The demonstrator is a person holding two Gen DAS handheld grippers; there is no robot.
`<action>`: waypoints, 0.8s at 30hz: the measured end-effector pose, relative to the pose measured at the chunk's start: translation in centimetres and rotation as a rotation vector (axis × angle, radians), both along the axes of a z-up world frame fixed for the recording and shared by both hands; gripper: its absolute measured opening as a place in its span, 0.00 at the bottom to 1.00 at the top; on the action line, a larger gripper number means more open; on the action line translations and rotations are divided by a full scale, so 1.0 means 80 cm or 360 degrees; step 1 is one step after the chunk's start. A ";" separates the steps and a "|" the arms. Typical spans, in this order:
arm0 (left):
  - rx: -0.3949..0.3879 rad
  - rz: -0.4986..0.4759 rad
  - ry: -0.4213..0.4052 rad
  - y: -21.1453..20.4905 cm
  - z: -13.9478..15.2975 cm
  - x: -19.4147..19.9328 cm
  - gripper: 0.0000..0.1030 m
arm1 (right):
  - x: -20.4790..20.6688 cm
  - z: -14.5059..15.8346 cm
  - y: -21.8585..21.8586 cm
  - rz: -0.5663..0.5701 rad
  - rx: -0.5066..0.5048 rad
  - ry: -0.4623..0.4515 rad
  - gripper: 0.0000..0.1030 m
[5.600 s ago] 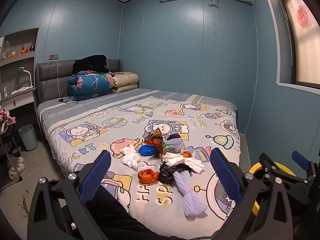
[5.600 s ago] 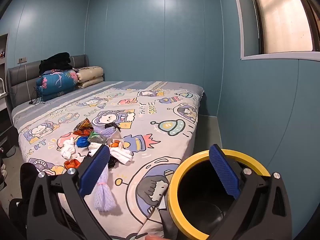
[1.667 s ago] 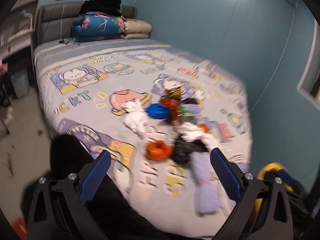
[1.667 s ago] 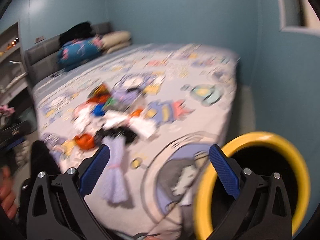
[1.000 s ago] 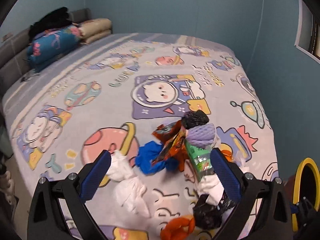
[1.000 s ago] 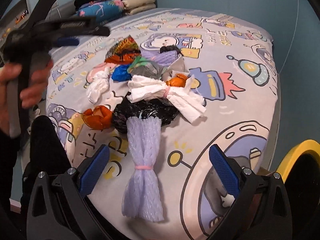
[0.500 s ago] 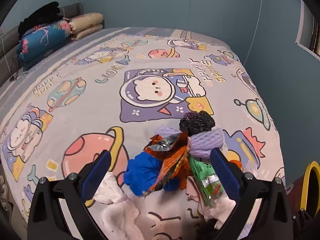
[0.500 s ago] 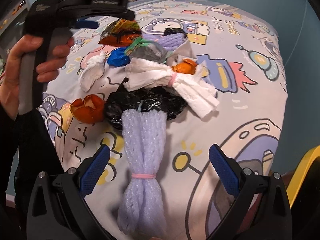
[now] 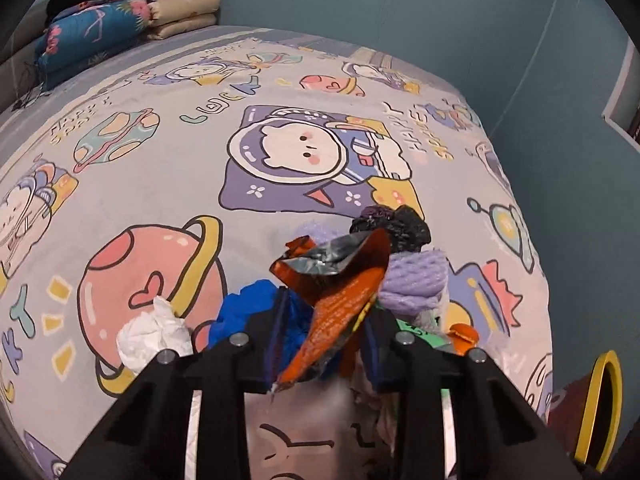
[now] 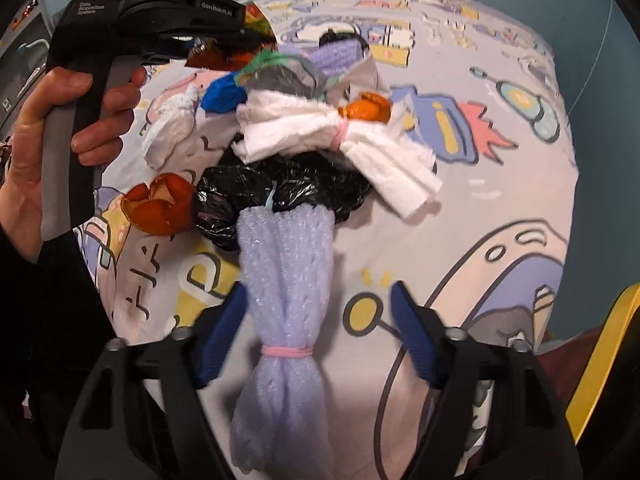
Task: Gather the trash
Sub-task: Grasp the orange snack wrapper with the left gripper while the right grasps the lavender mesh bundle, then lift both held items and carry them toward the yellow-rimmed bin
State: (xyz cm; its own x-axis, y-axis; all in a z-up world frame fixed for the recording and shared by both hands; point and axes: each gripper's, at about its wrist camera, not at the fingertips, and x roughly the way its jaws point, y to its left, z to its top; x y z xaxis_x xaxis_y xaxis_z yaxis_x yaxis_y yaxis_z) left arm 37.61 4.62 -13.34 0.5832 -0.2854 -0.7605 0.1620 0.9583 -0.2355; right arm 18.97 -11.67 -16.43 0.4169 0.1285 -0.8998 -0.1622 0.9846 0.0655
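Observation:
A pile of trash lies on the bed's cartoon sheet (image 9: 168, 184). My left gripper (image 9: 324, 320) is shut on an orange snack wrapper (image 9: 340, 292), with a blue bag (image 9: 244, 312), a purple foam net (image 9: 416, 276) and a black bag (image 9: 396, 224) beside it. My right gripper (image 10: 320, 312) is open, its fingers (image 10: 412, 344) on either side of a long lilac foam net bundle (image 10: 284, 280) tied with a pink band. Beyond it lie a black bag (image 10: 288, 192), a white tied bundle (image 10: 332, 136) and an orange bag (image 10: 160, 204).
A yellow-rimmed bin (image 9: 596, 404) stands at the bed's right foot; it also shows in the right wrist view (image 10: 600, 344). A white crumpled bag (image 9: 152, 336) lies left of the pile. Folded quilts (image 9: 100, 28) are at the headboard. A blue wall is on the right.
My left gripper has moved down onto the pile and closed on the orange wrapper. My right gripper has moved in over the lilac foam bundle and its jaws have narrowed.

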 end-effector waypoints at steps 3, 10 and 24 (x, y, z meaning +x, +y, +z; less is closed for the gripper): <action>0.0001 0.0001 -0.0011 0.000 0.003 -0.002 0.20 | -0.001 -0.002 -0.001 -0.0001 0.0014 0.0024 0.35; -0.0134 0.0050 -0.0008 0.022 0.012 -0.015 0.16 | -0.005 0.005 0.001 0.0033 0.0045 0.0037 0.26; -0.0263 0.0130 -0.0158 0.068 0.065 -0.083 0.15 | -0.030 0.051 -0.004 0.0050 0.0185 -0.0021 0.26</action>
State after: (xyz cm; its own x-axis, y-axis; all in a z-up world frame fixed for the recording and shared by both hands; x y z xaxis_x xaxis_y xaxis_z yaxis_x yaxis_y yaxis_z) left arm 30.94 10.04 -8.12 0.6793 -0.3503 -0.6448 0.1155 0.9188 -0.3775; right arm 16.59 -11.97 -12.36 0.4227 0.2447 -0.8726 -0.1946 0.9649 0.1763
